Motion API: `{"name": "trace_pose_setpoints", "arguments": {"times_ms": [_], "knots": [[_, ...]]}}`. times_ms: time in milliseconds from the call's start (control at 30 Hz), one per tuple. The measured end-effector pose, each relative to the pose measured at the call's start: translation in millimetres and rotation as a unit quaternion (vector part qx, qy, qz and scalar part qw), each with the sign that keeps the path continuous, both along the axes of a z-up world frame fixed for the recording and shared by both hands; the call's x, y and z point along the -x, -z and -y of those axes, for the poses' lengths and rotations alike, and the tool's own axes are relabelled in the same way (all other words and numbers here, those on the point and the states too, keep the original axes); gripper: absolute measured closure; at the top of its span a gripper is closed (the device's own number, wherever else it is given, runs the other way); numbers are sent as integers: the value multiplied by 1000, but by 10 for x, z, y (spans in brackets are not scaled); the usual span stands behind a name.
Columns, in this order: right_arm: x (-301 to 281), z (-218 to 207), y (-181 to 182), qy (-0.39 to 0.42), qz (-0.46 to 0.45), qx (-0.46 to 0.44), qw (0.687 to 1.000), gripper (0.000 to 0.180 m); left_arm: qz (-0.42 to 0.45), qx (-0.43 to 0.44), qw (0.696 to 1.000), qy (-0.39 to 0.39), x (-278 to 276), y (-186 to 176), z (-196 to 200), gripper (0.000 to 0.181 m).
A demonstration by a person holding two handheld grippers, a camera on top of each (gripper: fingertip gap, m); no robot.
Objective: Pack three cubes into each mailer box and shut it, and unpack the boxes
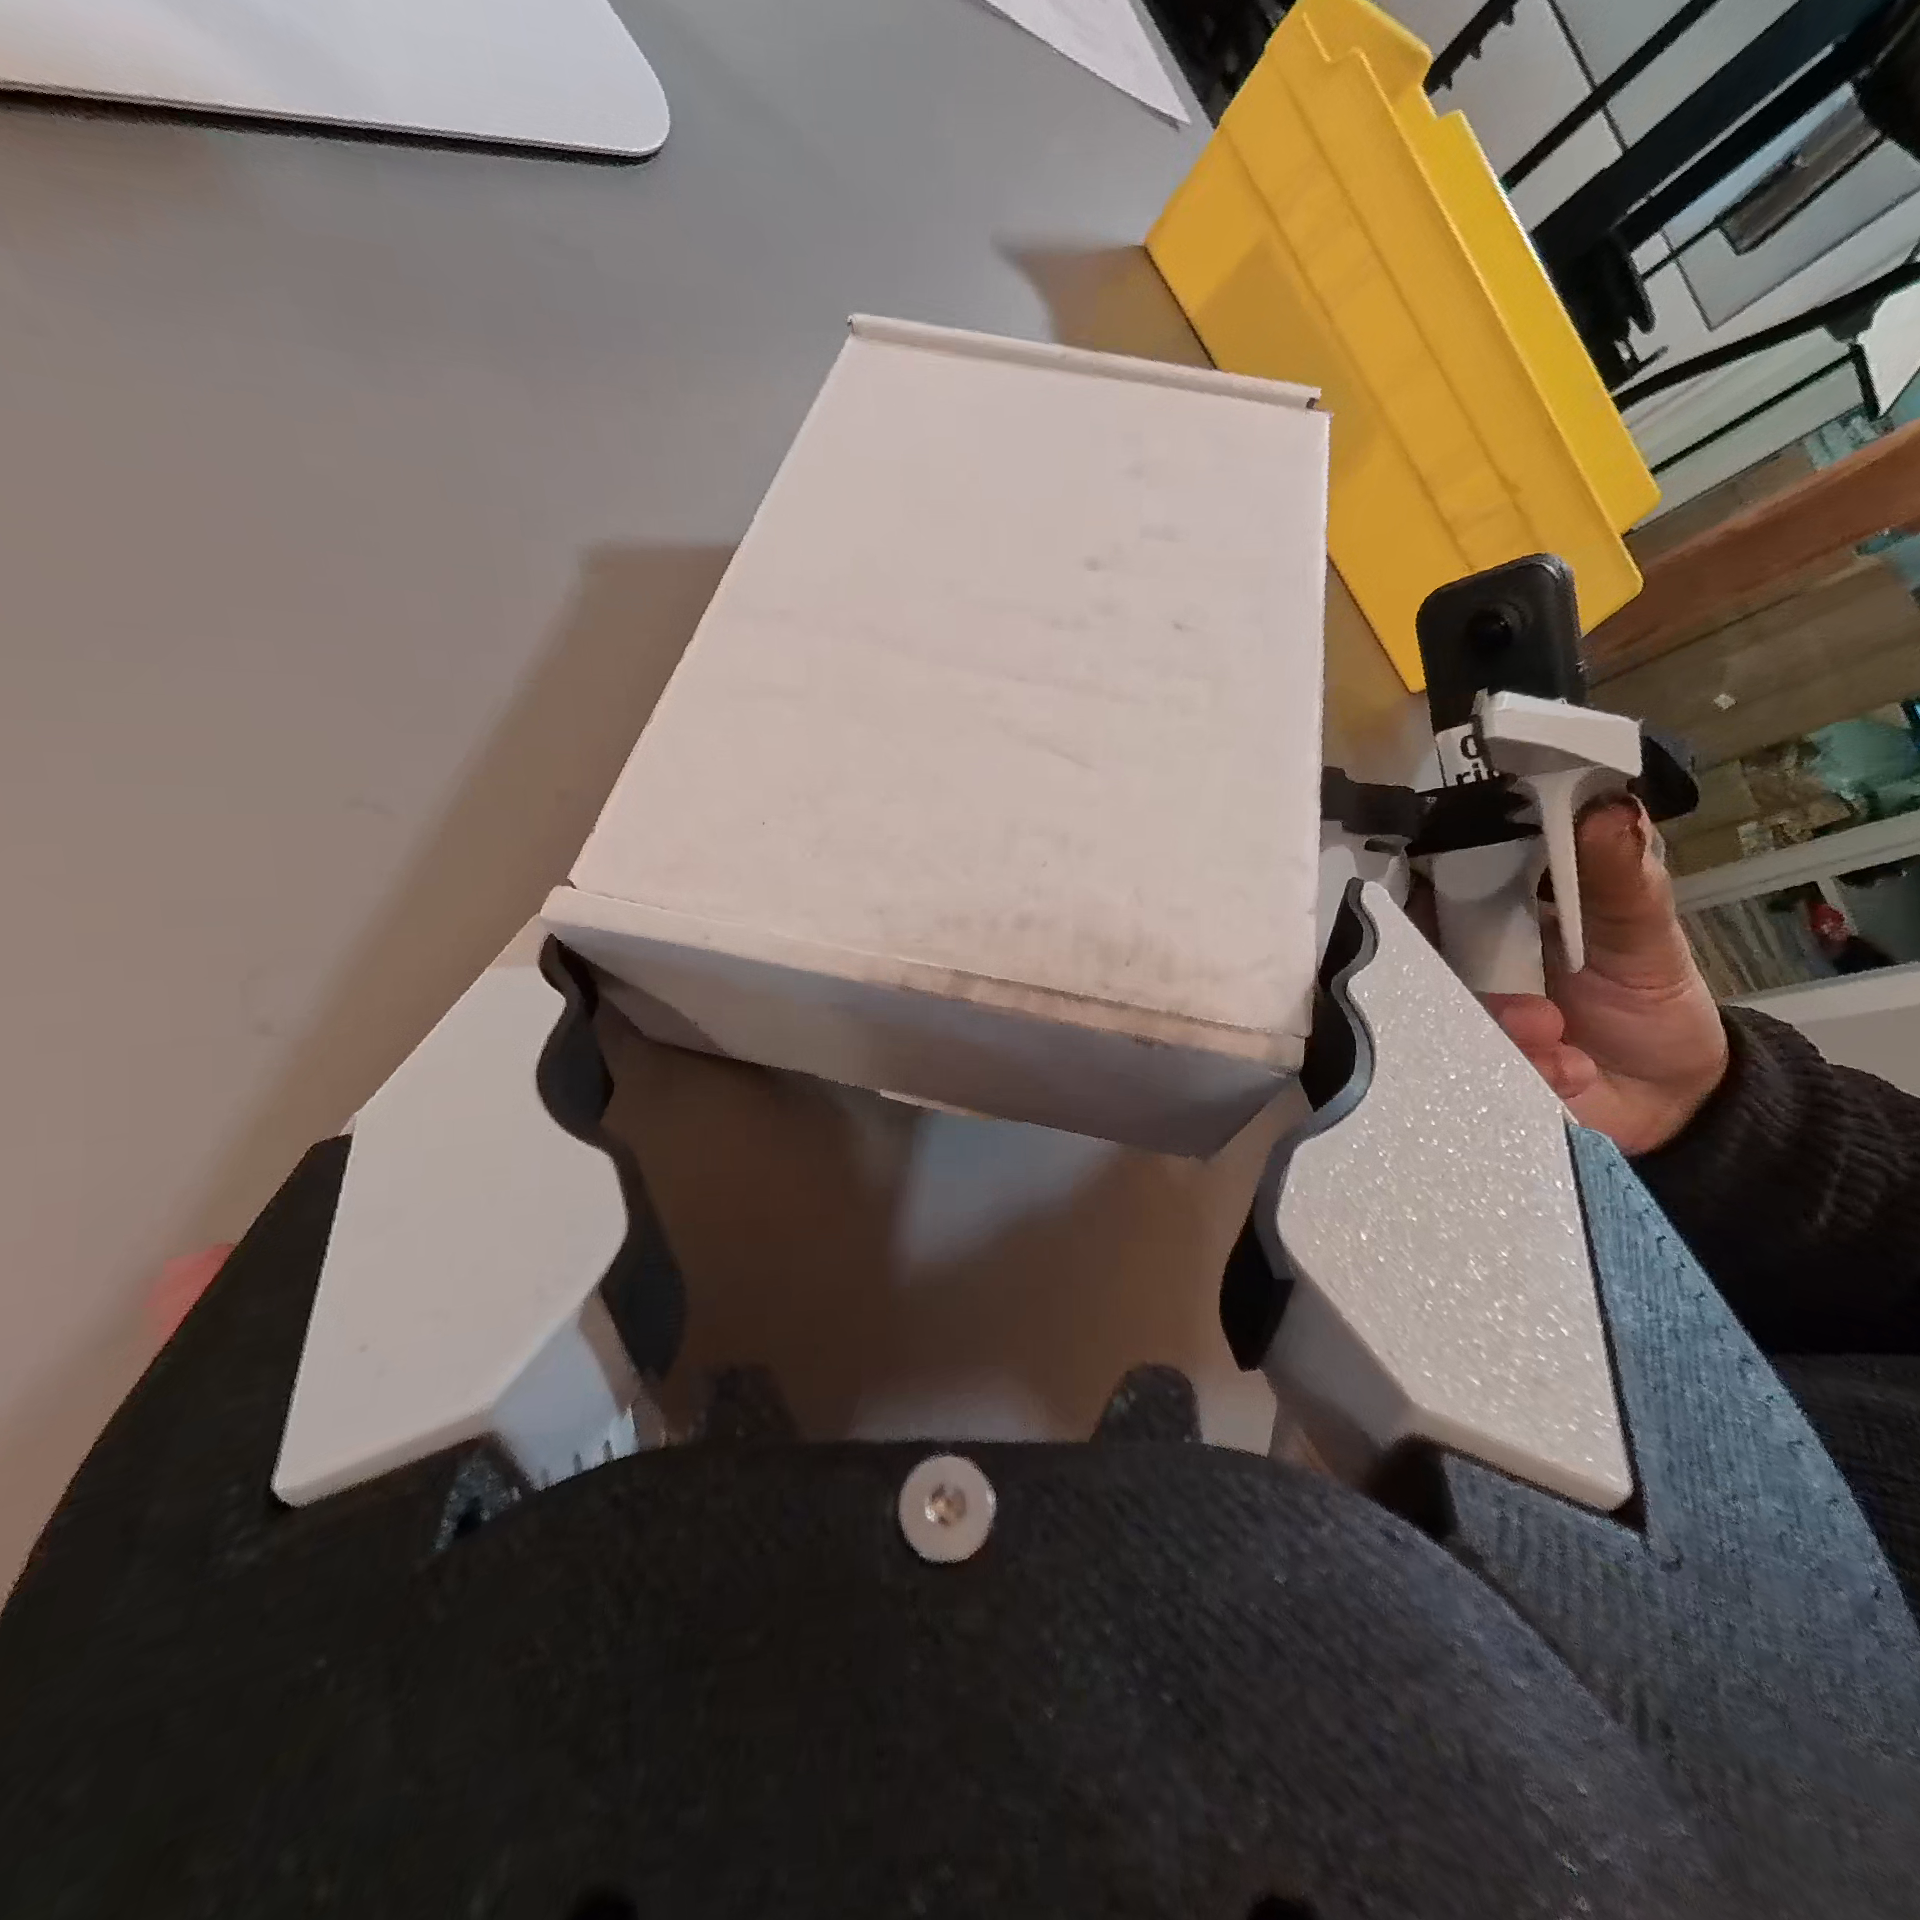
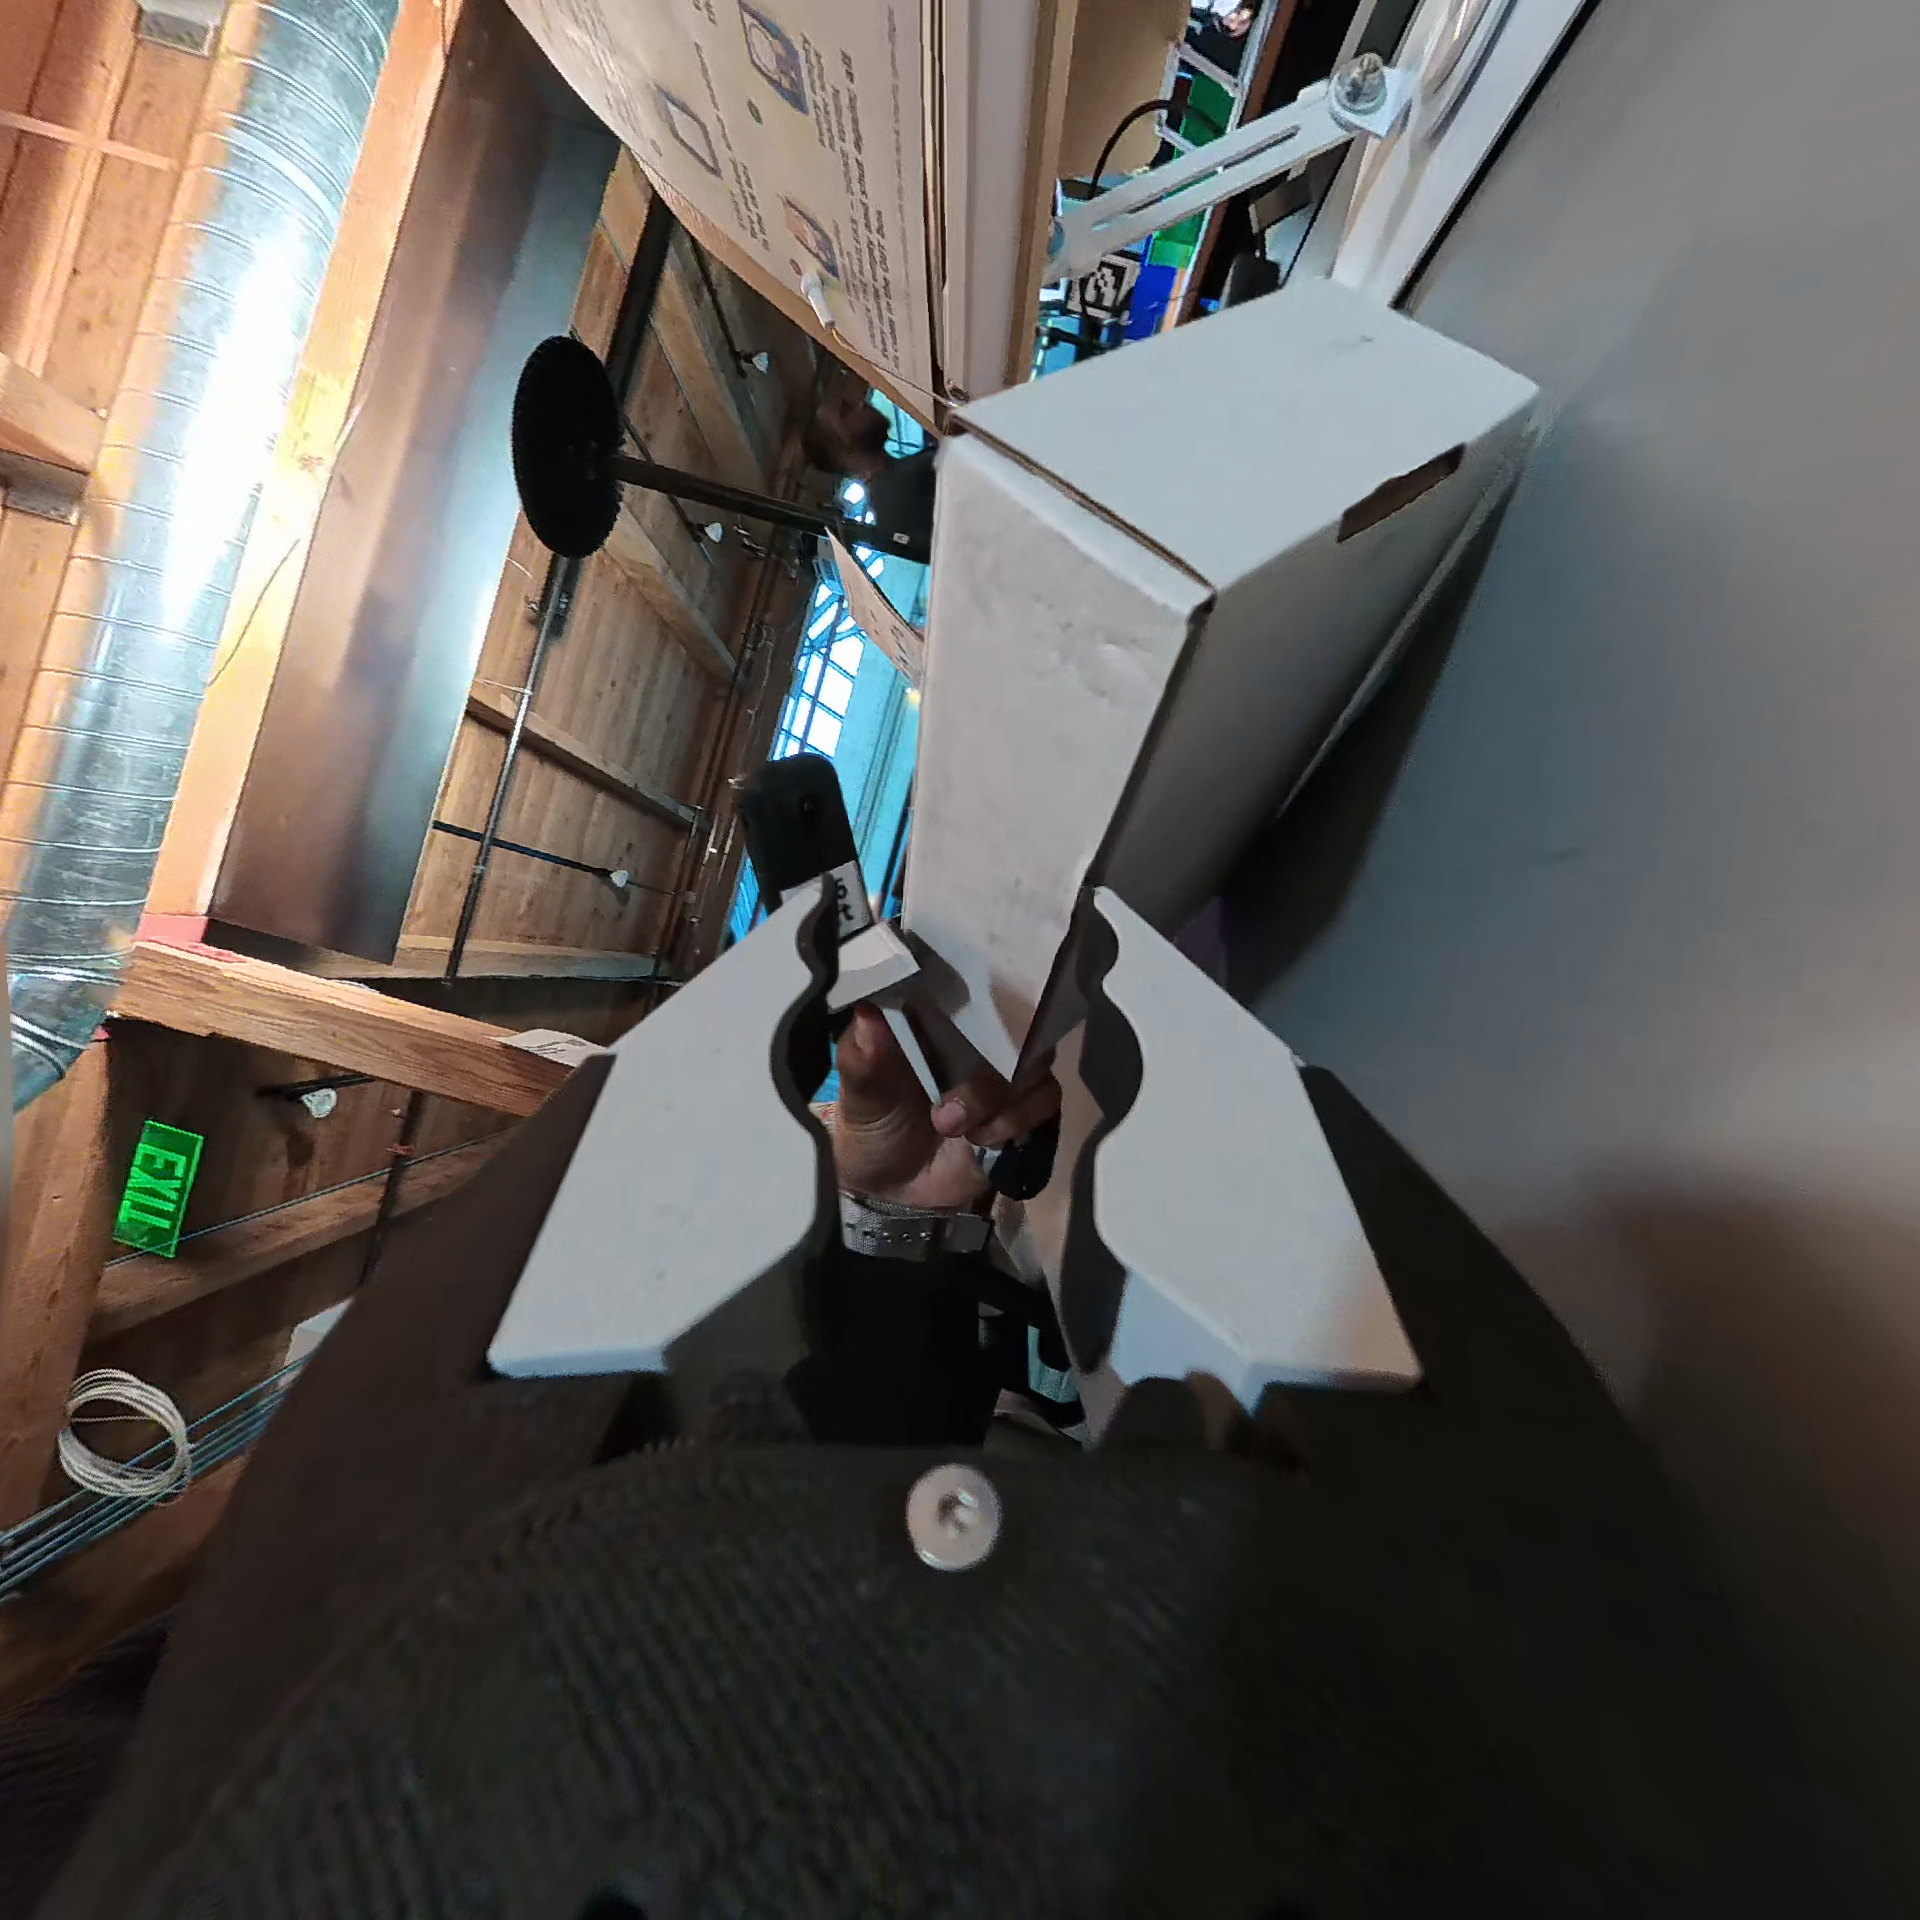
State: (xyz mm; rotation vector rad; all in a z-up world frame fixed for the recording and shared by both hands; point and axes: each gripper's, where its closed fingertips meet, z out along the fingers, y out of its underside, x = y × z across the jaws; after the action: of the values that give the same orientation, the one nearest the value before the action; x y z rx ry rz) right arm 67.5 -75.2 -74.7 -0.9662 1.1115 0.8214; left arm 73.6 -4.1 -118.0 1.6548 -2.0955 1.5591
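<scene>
Mailer box [image 1: 966,717]: white cardboard, lid down and shut; lies on the grey surface [image 1: 312,520] near its right edge, close beside the yellow bin. Contents cannot be seen.

Box front wall [image 1: 935,1060]: faces the left wrist camera; the near end appears raised slightly off the surface, judged from the shadow beneath it.

Left gripper [image 1: 940,997]: fingers spread wide, one at each near corner of the box, dark pads against or just beside the side walls. Whether they press the cardboard cannot be told. Likely purpose: to brace the box across its width so it does not slide.

Right gripper [image 2: 940,982]: turned on its side, fingers apart; the near corner of the box stands between the tips, one finger along a side wall. No firm clamp is visible. Likely purpose: to steady or catch the box's edge from the right side.

Side slot [image 2: 1397,499]: a cut-out in the box wall shows brown board inside; lid tabs look seated.

Step in hand: judged as either finishing a closure or starting to reopen; the frames do not settle which.

Yellow bin [image 1: 1403,343]: at the surface's right edge, beyond the box.

White board [image 1: 343,73]: flat at the far left corner, well apart.
</scene>
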Motion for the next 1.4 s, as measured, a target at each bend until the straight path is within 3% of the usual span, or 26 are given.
{"name": "trace_pose_setpoints", "arguments": {"times_ms": [400, 767, 1067, 1400], "knots": [[-20, 81, -231, 8, 47, -40, 998, 139, -20, 36, 999, 34, 97, -14, 126, 45], [3, 90, -342, 20, 161, 33, 986, 172, -21, 14, 994, 106, 279, 28, 349, 45], [51, 90, -406, -5, 168, 8, 986, 179, -14, 22, 991, 131, 343, 20, 402, 44], [26, 170, -501, -15, 145, -43, 988, 180, 37, 83, 988, 126, 299, -264, 354, 52]]}}
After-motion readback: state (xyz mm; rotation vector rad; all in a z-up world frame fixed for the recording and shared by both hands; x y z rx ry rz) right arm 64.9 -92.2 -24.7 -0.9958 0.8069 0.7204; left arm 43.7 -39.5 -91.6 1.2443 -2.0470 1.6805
